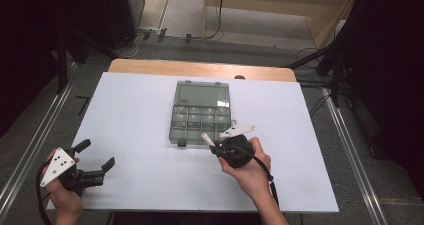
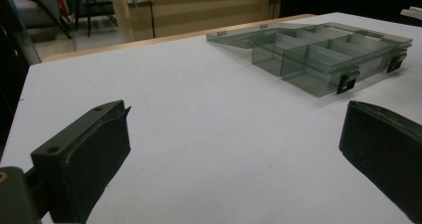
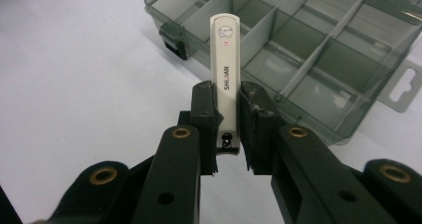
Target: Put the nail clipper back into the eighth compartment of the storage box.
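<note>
- Nail clipper, a slim white one with the dark letters "SHIJIAN" along its flat face (image 3: 225, 69), stands clamped between the pads of the right tongs (image 3: 228, 129), pinched near its lower end with most of its length sticking out past them.
- In the high view the same clipper (image 1: 208, 139) pokes from the right tongs (image 1: 216, 147) just at the near edge of the box, held off the white tabletop (image 1: 135, 115).
- Handling, as a judgement: it looks light, stiff and smooth-sided, so it could twist or slide between the pads. A grip across the flat faces near the middle would steady it better than one at the very end (the small dark pivot shows at the bottom, between the pads).
- Left tongs (image 1: 96, 156) hover low over the near left part of the tabletop, spread wide and empty, well apart from the box. In the left gripper view the two black pads (image 2: 94, 154) frame bare white surface.
- Beyond the clipper lies a smoky grey transparent plastic organiser box (image 3: 318, 50) with thin dividers. Its lid (image 1: 202, 95) is folded back flat on the far side, black latches face the person, and the compartments look empty.
- Farther off are the wooden table edge (image 1: 200, 68) and grey floor with cables.
</note>
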A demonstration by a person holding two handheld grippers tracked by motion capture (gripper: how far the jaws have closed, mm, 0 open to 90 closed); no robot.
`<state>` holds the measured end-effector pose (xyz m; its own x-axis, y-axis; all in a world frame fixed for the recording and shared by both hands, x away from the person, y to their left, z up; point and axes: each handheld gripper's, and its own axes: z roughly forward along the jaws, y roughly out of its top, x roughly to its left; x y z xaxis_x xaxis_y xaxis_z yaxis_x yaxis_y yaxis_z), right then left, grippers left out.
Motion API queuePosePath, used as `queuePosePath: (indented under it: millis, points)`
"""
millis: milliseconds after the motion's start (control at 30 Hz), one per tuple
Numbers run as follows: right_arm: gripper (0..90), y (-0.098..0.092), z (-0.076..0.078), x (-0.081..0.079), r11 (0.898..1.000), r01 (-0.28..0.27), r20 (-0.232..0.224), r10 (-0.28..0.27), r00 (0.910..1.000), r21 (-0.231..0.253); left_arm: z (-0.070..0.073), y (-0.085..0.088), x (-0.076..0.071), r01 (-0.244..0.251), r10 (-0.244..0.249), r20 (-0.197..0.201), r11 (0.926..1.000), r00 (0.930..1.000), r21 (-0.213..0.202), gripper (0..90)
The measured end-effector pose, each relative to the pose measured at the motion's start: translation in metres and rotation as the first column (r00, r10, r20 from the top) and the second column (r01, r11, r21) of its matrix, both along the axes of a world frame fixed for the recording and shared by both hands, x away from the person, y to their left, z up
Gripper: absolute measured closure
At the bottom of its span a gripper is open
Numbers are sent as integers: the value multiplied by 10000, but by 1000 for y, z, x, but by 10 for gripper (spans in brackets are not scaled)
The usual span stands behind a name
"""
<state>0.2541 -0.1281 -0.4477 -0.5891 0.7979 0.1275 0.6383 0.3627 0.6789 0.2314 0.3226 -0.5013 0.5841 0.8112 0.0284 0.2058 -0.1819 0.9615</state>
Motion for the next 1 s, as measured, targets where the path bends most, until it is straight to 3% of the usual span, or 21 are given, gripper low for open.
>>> queuePosePath:
  millis: [433,767,1000]
  points:
    - [794,-22,0,15,9968,675,264,-686,9973,429,0,0,0,-5,5,-5,10000,10000,2,0]
    - [794,-28,-9,30,9952,899,290,-910,9954,398,0,0,0,7,-7,-2,10000,10000,-5,0]
    - [793,-29,-22,41,9950,990,463,-994,9940,109,0,0,0,1,-1,-7,10000,10000,-29,0]
